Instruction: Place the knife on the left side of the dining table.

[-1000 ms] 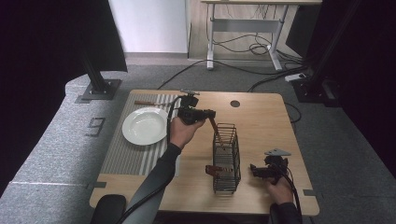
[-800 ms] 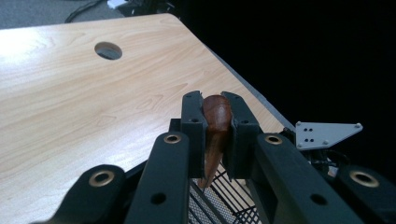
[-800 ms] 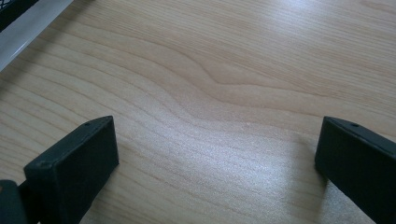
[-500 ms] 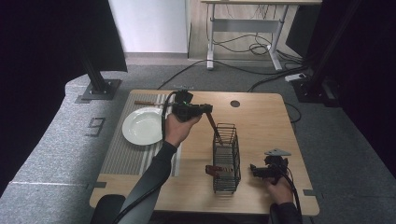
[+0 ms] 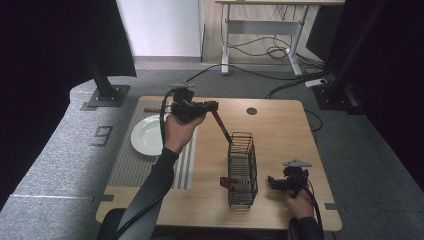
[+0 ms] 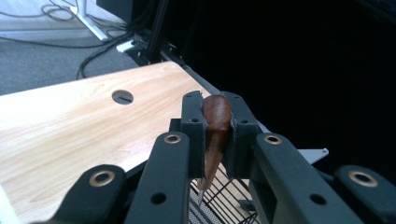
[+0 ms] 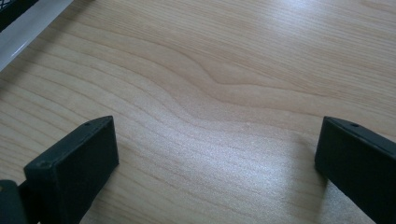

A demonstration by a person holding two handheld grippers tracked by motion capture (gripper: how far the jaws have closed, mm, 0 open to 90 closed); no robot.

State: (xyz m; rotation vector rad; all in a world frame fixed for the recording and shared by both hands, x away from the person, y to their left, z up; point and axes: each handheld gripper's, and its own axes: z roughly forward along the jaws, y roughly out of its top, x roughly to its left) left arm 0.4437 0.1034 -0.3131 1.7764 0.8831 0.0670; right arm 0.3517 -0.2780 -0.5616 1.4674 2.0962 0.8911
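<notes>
My left gripper (image 5: pixel 212 106) is held above the middle of the table, shut on a brown wooden-handled utensil (image 5: pixel 221 125). The utensil slants down to the right, and its tip is at the far top rim of a black wire basket (image 5: pixel 243 167). In the left gripper view the brown handle (image 6: pixel 215 126) sits clamped between the jaws, with the basket wires (image 6: pixel 219 203) below. A second brown-handled piece (image 5: pixel 227 181) sticks out of the basket's left side. My right gripper (image 5: pixel 274 183) rests low on the wood just right of the basket, open with only bare table (image 7: pixel 217 93) between its jaws.
A white plate (image 5: pixel 147 135) lies on a striped grey mat (image 5: pixel 127 167) at the table's left. Behind the left hand, another utensil (image 5: pixel 151 109) lies at the back edge. There is a round cable hole (image 5: pixel 251 111) at the back of the table.
My left gripper has drawn back and to the left, away from the basket, carrying the utensil with it. The right gripper has stayed put.
</notes>
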